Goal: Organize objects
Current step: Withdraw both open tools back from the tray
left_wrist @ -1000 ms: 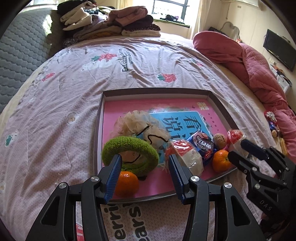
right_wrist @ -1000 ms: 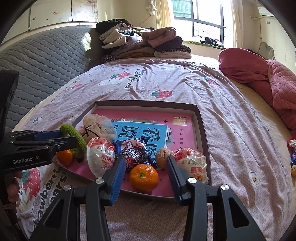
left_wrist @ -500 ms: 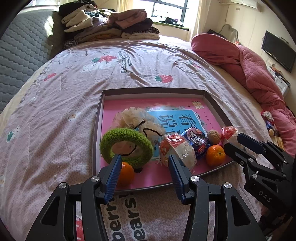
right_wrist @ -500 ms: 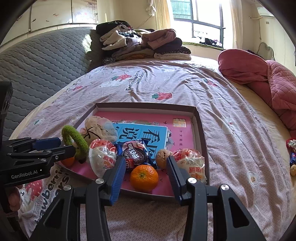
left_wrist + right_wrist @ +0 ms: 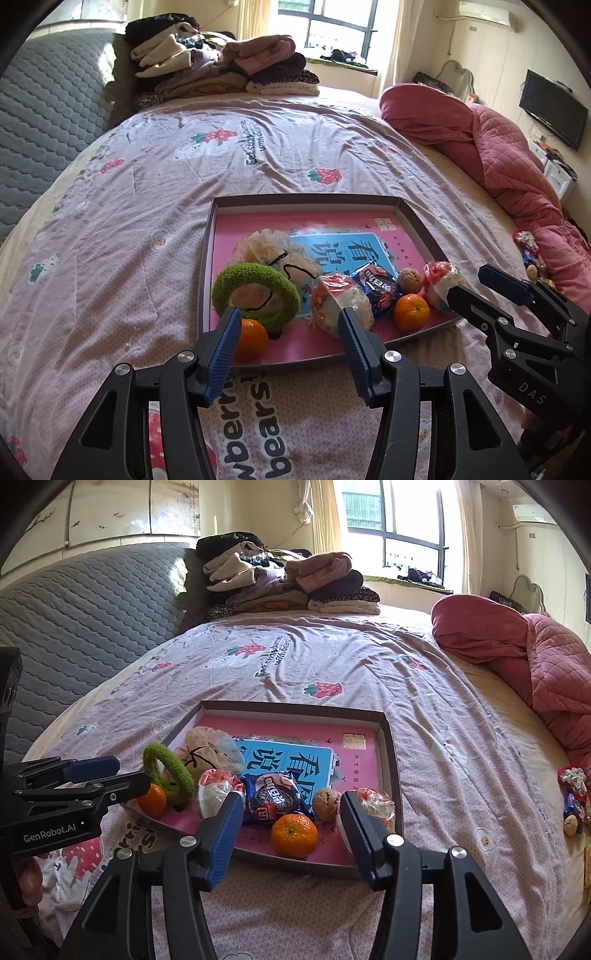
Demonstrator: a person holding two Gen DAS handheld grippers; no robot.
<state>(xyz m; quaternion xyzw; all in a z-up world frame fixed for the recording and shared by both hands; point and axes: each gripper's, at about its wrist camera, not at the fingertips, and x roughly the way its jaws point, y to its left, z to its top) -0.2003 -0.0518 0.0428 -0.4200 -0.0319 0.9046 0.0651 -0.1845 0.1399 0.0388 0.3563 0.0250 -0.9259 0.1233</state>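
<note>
In the left wrist view, the left gripper is sitting at lower centre, its jaws apart and opening, nothing between the blue pads; compared with a second earlier it is hanging back from the shallow brown cardboard tray with the pink lining, which is now lying further up the frame. Inside the tray, from left to right, are resting a fuzzy green ring, a small orange mandarin under it, a clear-wrapped white bun and a second mandarin. At the right edge the right gripper is also widening (it stood narrower a second ago) and holding nothing. Both tools seem to be releasing and retreating, so this placement looks finished; loose trinkets on the pink strawberry-print bedsheet are probably next.
</note>
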